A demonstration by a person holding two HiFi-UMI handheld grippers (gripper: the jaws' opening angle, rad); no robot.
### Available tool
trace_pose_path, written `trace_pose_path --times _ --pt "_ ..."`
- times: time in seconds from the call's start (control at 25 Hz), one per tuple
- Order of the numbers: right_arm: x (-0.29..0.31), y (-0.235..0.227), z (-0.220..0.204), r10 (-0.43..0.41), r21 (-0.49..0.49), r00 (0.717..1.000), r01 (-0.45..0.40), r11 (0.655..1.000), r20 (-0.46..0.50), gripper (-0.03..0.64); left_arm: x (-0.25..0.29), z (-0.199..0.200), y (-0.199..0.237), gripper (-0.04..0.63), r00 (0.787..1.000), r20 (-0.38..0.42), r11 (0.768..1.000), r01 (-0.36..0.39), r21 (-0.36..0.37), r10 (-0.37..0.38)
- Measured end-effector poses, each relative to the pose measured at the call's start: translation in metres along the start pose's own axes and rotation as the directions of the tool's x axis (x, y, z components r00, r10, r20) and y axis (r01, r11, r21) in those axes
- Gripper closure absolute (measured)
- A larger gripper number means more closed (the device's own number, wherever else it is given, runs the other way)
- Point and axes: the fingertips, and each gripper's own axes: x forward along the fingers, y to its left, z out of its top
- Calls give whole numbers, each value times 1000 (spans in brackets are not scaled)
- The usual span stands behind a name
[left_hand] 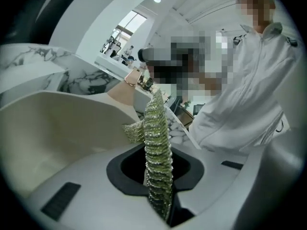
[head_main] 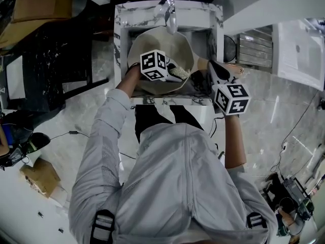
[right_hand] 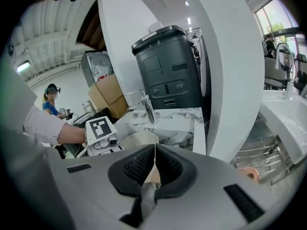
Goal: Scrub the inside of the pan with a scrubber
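Left gripper view: left gripper [left_hand: 158,150] clamped on greenish-gold metal mesh scrubber [left_hand: 156,123], which looks soft, light and springy; best gripped mid-wad. Cream round pan [left_hand: 62,123] lies just beyond its jaws. Right gripper [right_hand: 154,150] is closed on the tan pan handle [right_hand: 154,176], likely rigid and slippery when wet.

light grey jacket [head_main: 177,187], black straps [head_main: 103,226] at both shoulders

I'm in a big open hall rigged as a mock kitchen, more lab than home: a lone marble sink unit [head_main: 200,8] on polished floor [head_main: 264,111], cardboard boxes [right_hand: 109,97], loose cables [head_main: 68,133], a strip-lit high ceiling [right_hand: 43,28].
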Motion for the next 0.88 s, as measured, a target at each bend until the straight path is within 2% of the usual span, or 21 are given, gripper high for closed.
trace_pose_path --times 0.16,0.36,0.72,0.88 --pt "2 1 0 6 -7 1000 -6 1000 -4 581 2 -13 -17 523 992 -76 994 100 -37 -102" --pt "6 1 -1 10 -3 1000 -10 1000 -10 581 0 -32 -34 523 964 -179 979 185 -82 -197" --pt "15 15 1 47 -48 999 -49 998 -25 581 -15 -64 -55 524 882 -367 954 251 -167 -296" --pt "20 18 -1 57 -47 998 -58 997 -33 581 -24 -83 -61 525 831 -450 943 259 -208 -327"
